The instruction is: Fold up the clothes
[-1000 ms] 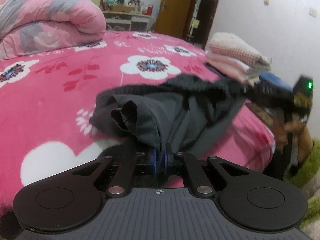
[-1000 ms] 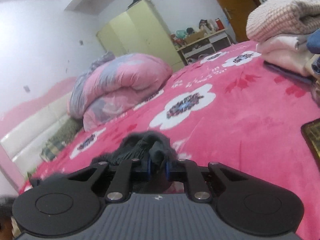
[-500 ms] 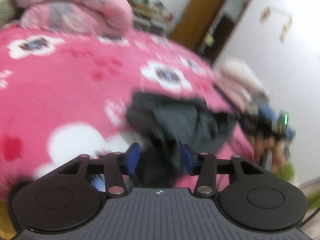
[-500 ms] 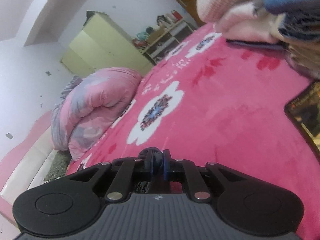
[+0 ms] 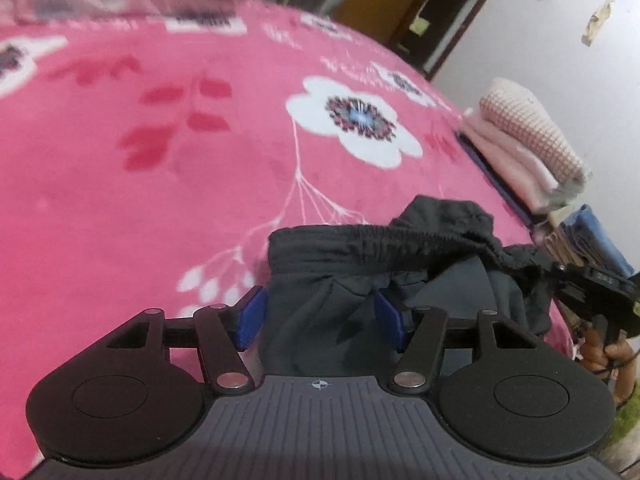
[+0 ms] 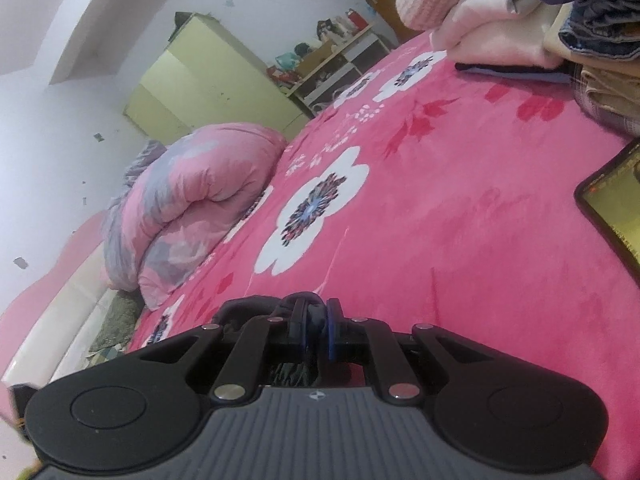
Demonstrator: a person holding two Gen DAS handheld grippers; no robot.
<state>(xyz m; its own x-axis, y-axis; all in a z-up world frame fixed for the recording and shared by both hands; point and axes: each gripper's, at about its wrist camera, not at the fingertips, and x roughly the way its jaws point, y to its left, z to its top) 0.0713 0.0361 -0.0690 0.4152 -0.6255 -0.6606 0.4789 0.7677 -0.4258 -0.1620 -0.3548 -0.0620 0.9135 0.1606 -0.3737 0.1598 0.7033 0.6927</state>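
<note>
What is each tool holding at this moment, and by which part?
The right tool is shut on the dark grey garment, pinching a bunched bit of fabric; which part cannot be told. The left tool holds nothing: its jaws are opening, with the garment loose between them.

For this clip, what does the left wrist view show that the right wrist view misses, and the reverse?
Only the left wrist view: the dark grey shorts with an elastic waistband spread across the bed, the left hand-held gripper with jaws opening around the fabric, not pressing it, and the right hand-held gripper pinching the far end.

Only the right wrist view: the pale yellow wardrobe and a dark tablet.

Both: the pink floral bedspread, the folded clothes stack, and the rolled pink quilt.
</note>
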